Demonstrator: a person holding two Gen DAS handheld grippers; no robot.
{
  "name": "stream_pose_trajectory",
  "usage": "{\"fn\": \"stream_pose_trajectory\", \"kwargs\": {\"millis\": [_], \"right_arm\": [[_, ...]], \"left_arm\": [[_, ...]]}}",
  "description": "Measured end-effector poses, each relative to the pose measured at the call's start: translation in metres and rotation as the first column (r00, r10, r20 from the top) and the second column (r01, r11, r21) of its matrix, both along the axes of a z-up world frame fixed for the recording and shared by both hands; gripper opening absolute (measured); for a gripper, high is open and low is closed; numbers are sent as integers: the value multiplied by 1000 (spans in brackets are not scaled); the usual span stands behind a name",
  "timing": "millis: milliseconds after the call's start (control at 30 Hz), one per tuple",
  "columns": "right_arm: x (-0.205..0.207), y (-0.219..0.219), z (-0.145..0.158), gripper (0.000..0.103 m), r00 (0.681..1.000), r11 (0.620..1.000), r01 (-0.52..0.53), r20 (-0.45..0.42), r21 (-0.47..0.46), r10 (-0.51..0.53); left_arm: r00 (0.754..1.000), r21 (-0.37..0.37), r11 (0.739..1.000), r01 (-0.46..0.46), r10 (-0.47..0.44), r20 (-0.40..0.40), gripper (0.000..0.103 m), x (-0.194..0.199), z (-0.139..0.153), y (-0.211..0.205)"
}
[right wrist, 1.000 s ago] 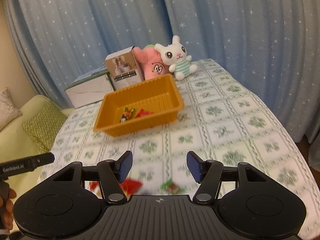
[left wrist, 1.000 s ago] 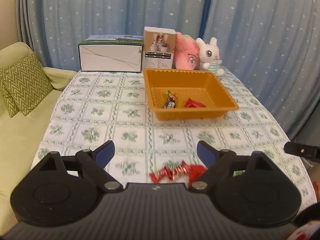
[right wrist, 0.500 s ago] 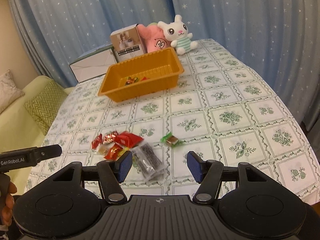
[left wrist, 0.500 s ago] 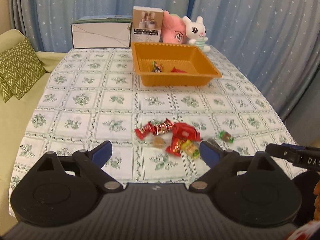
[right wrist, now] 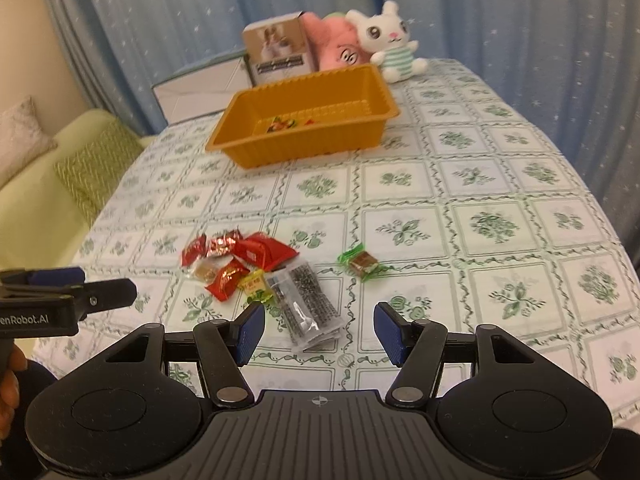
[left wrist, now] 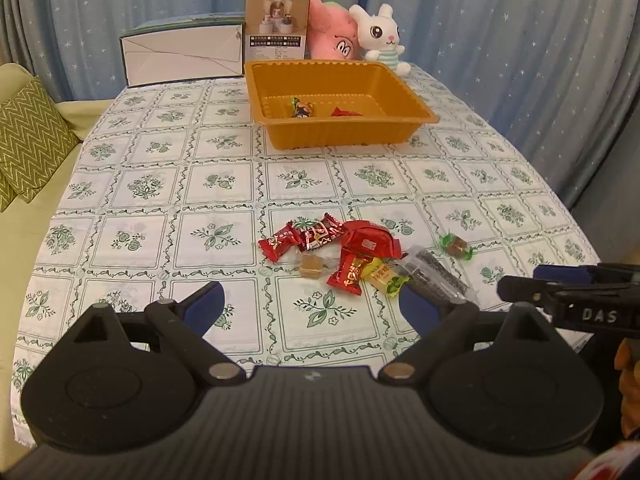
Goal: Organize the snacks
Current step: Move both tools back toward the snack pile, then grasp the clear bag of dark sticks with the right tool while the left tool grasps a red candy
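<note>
A pile of wrapped snacks lies near the table's front: red packets [left wrist: 370,238] [right wrist: 262,250], a yellow-green candy [left wrist: 386,278], a clear packet of dark seeds [right wrist: 308,306] [left wrist: 436,272], and a green-wrapped candy [right wrist: 362,262] [left wrist: 456,245] apart to the right. An orange tray [left wrist: 340,136] [right wrist: 304,148] farther back holds a few snacks. My left gripper [left wrist: 310,306] is open and empty, just short of the pile. My right gripper [right wrist: 320,334] is open and empty, over the near end of the seed packet.
A white box [left wrist: 182,54], a small carton [left wrist: 276,26], a pink plush [left wrist: 332,34] and a white rabbit plush [left wrist: 380,36] stand behind the tray. A green sofa with a zigzag cushion [left wrist: 28,140] is left of the table. Blue curtains hang behind.
Both grippers have pulled back and tilted down, so the snack pile came into view, then edged closer to it. Both stayed open and empty.
</note>
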State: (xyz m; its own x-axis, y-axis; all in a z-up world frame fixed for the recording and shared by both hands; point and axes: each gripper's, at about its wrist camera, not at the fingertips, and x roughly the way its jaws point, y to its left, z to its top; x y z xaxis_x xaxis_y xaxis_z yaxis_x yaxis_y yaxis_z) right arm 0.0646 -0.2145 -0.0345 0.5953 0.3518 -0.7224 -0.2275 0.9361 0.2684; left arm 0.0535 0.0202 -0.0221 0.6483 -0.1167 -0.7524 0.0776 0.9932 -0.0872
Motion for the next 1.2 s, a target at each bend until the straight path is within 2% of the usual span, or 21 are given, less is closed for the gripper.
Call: {"fn": "stream_pose_trajectory", "kwargs": {"millis": [567,667,900,933,1133,1200], "right_arm": [[52,32,-55,60,983,984,-169,-88,-57,164],[58,41,-60,52,977,974,-205,-86,-95,197],[59,52,-64,44,968,951,-251,-50,-178,246],[58,54,-65,40,967,949,-257,-47,-185,252],[49,42,-60,38,980,969,-198,-47,-147,193],[45,36,-56,38,985,977,-170,-43,-132,166]], "left_arm": [[998,-12,1000,4,-4,-55,93,37,-33,9],[998,-15,1000,10,-11,-61,93,40,-37,9],[997,-23,999,27,-28,-76,93,44,-43,7],[996,-22,999,30,-32,-78,93,44,-43,6],[993,7,995,95,-94,-67,92,47,-46,-5],[991,16,993,116,-115,-63,86,48,-49,-10]]}}
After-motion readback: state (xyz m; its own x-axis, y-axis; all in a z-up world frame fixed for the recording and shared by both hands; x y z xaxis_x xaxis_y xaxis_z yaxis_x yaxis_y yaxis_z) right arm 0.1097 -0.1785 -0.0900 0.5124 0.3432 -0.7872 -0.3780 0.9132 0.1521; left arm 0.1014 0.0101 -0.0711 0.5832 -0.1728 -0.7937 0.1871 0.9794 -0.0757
